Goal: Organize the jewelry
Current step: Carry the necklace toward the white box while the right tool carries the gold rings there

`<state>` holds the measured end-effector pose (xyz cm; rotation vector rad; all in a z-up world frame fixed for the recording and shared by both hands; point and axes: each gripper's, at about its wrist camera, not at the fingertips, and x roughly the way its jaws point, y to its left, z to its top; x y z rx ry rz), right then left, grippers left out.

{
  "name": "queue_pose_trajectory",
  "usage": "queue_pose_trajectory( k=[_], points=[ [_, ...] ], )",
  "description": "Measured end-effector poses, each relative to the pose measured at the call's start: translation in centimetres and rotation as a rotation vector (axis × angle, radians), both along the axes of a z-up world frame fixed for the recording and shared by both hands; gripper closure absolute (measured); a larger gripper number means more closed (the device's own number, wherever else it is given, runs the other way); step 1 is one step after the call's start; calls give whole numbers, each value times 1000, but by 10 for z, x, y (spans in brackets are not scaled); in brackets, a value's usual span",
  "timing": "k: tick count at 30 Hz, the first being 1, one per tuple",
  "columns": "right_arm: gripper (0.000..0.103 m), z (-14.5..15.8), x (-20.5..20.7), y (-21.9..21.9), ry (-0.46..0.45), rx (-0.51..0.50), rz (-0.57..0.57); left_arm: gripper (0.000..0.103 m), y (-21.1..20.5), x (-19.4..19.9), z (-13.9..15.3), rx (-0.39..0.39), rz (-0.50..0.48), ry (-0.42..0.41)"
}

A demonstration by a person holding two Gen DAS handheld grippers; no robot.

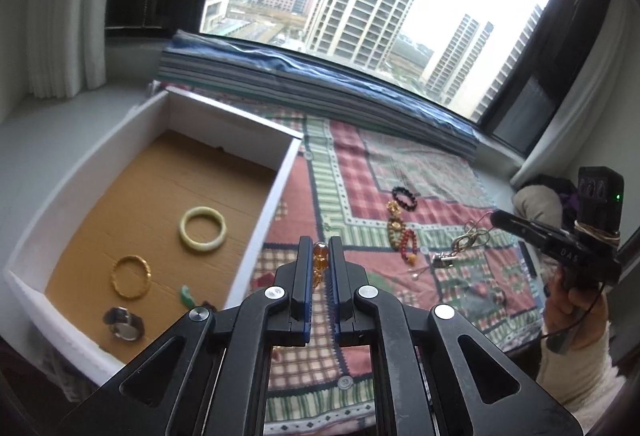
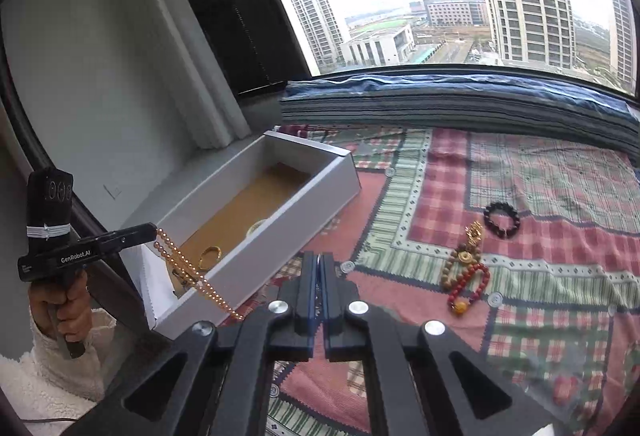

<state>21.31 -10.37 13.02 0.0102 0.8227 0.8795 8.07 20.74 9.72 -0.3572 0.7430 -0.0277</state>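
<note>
Left hand-held gripper (image 1: 320,252): black, jaws clamped on amber bead strand (image 2: 192,268); small round translucent beads, strand draping past white box (image 2: 280,220) wall. "GenRobot.AI" printed on gripper body in right wrist view.
Right hand-held gripper (image 2: 319,268): jaws narrow, nearly touching; thin silver chain with clasp (image 1: 468,236) dangling from tips in left wrist view. Letters on its side unclear.
Box: white rectangular walls, brown corrugated cardboard floor. Inside: pale smooth bangle (image 1: 203,230), twisted gold bangle (image 1: 131,277), wristwatch (image 1: 123,323), small green piece (image 1: 187,296).
On plaid quilted cloth (image 2: 540,187), well apart from box: black bead bracelet (image 2: 502,220), red bead bracelet (image 2: 468,288), brown bead string with gold charm (image 2: 464,256).
</note>
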Motion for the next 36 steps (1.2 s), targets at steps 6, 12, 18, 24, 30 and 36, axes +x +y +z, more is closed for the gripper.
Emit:
queue_pose_trajectory(
  k=[6, 12, 18, 24, 30, 36],
  points=[
    [101, 26, -3, 73, -34, 1, 114, 98, 51, -7, 16, 43, 98, 8],
    [101, 46, -4, 152, -40, 29, 215, 98, 97, -6, 15, 11, 155, 35],
    [101, 64, -6, 210, -46, 48, 290, 98, 123, -8, 16, -6, 184, 34],
    [101, 59, 0, 248, -10, 29, 327, 98, 141, -14, 26, 7, 209, 16],
    [101, 36, 13, 284, 34, -34, 345, 98, 165, 1, 11, 39, 254, 39],
    [101, -8, 17, 316, 110, -86, 382, 98, 198, 25, -35, 40, 312, 117]
  ],
)
